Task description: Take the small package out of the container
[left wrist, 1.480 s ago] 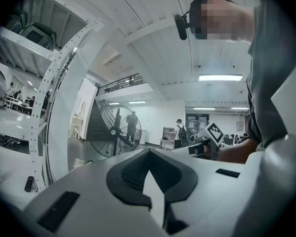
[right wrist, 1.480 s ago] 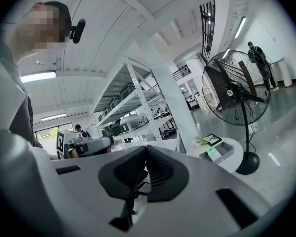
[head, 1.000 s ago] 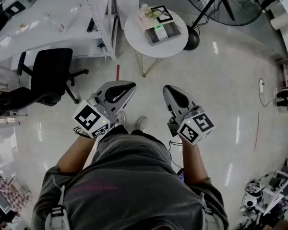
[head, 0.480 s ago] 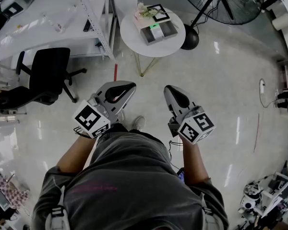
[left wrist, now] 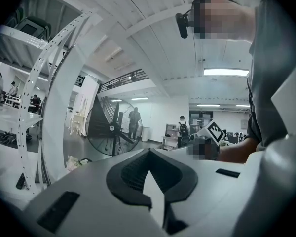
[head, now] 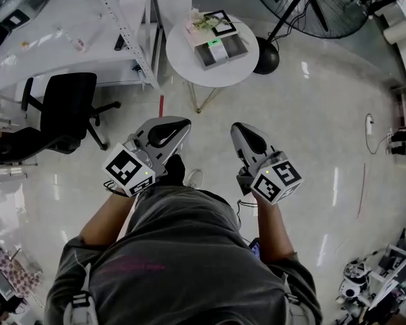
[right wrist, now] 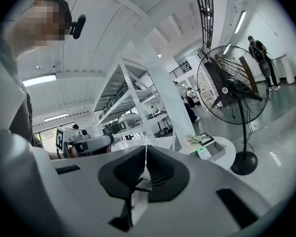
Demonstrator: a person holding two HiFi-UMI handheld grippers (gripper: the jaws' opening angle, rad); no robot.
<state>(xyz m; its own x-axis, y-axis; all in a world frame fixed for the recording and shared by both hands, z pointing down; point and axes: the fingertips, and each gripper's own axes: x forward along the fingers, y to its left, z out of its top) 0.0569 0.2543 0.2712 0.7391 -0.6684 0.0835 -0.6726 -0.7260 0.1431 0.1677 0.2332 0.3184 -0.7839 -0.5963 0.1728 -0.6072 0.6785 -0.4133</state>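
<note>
The small package point(head: 218, 50) lies in the grey container point(head: 238, 44) on the far round table point(head: 189, 63), between a shelf rack point(head: 132, 39) left and a fan point(head: 311, 5) right. Over the glossy floor point(head: 311, 127), the near left gripper point(head: 181, 123) and right gripper point(head: 239, 128) are closed, empty.

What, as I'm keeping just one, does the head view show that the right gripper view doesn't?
Only head view: the chair, the person's shoe. Only right gripper view: the right gripper's jaws shut on nothing, a ceiling light, a person beyond the fan. Both: fan, round table, container, shelf.
</note>
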